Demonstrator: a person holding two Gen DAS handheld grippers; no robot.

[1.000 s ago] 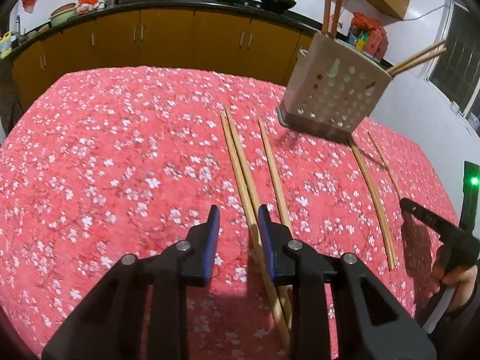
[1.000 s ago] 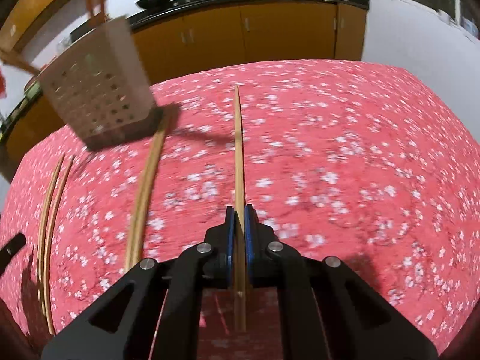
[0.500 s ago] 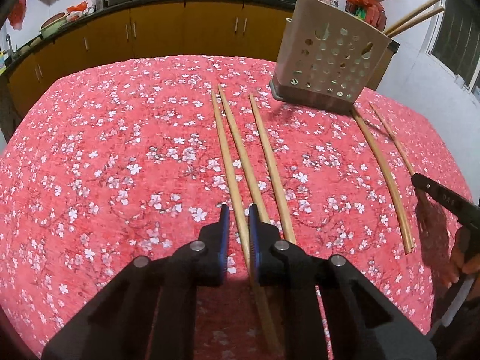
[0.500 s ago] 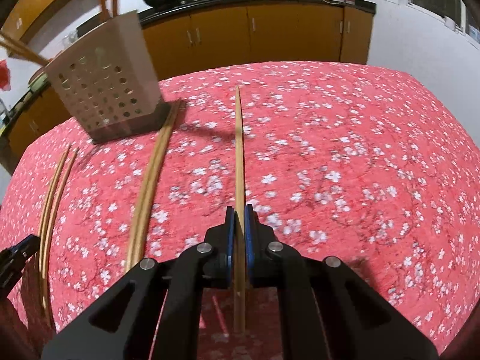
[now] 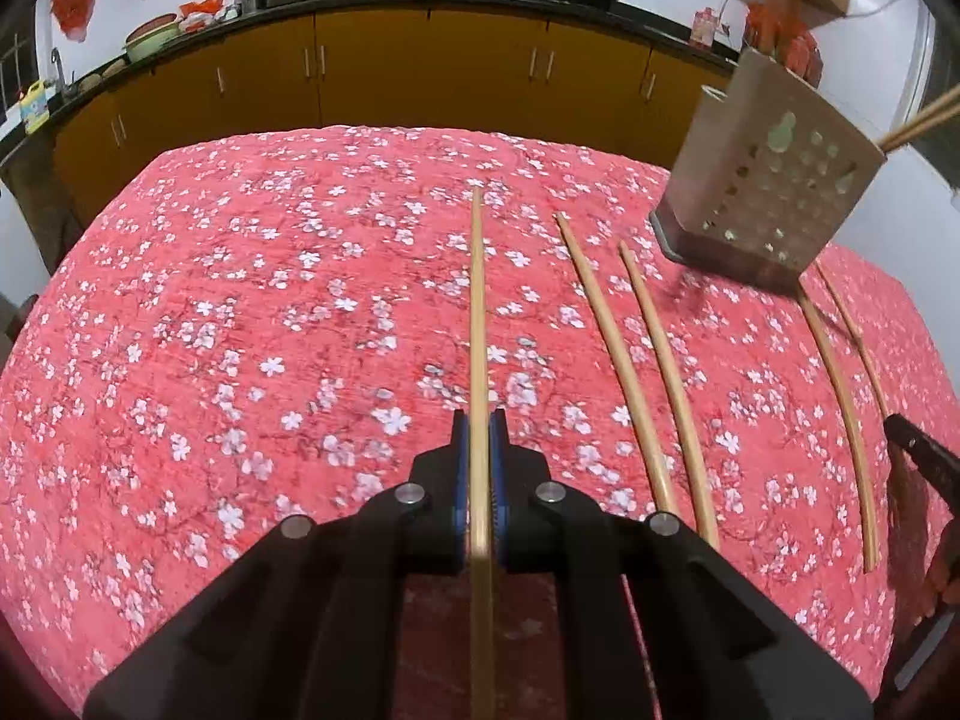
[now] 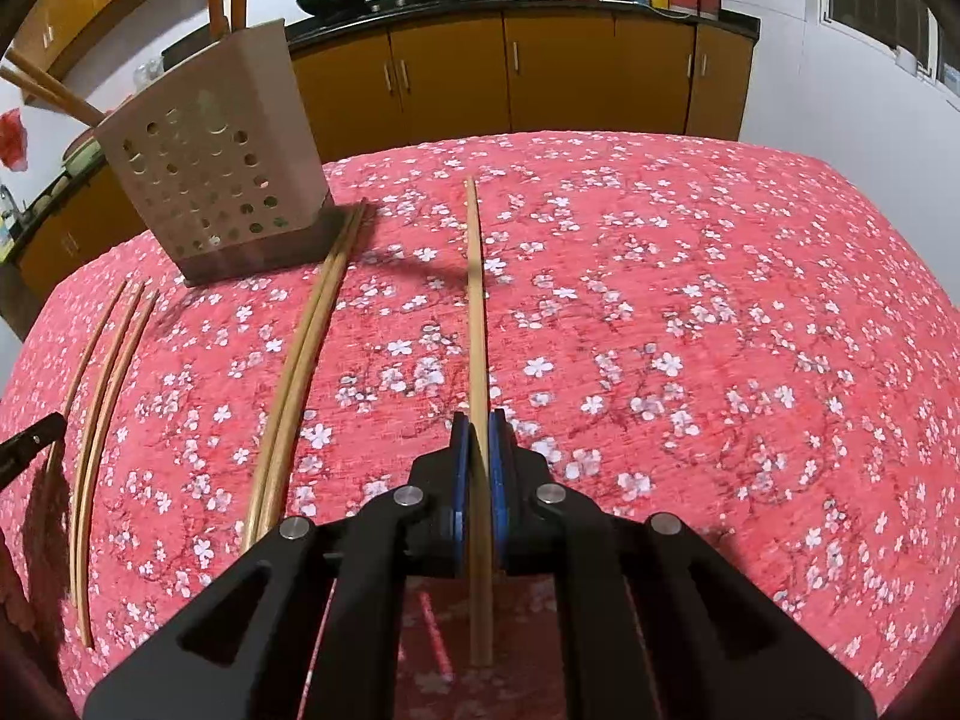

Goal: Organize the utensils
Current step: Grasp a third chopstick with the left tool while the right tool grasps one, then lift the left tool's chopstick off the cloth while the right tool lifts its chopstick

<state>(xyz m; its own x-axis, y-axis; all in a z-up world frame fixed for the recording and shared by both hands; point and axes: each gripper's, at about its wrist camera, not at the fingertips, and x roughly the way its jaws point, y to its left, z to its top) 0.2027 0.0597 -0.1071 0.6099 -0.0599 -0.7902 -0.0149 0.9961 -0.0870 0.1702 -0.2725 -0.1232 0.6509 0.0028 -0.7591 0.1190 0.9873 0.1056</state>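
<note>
Both claws [image 5: 478, 420] [image 6: 478, 420] clamp chopsticks [image 5: 477, 300] [image 6: 476, 300] mid-cloth.

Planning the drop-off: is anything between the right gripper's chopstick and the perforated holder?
Nothing visible blocks it. The chopstick is clamped in the right gripper; only two loose chopsticks lie flat before the holder.

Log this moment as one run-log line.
left tool: shut on chopstick | right tool: shut on another chopstick | holder: upright on table, chopsticks inside | loose chopsticks: on cloth
</note>
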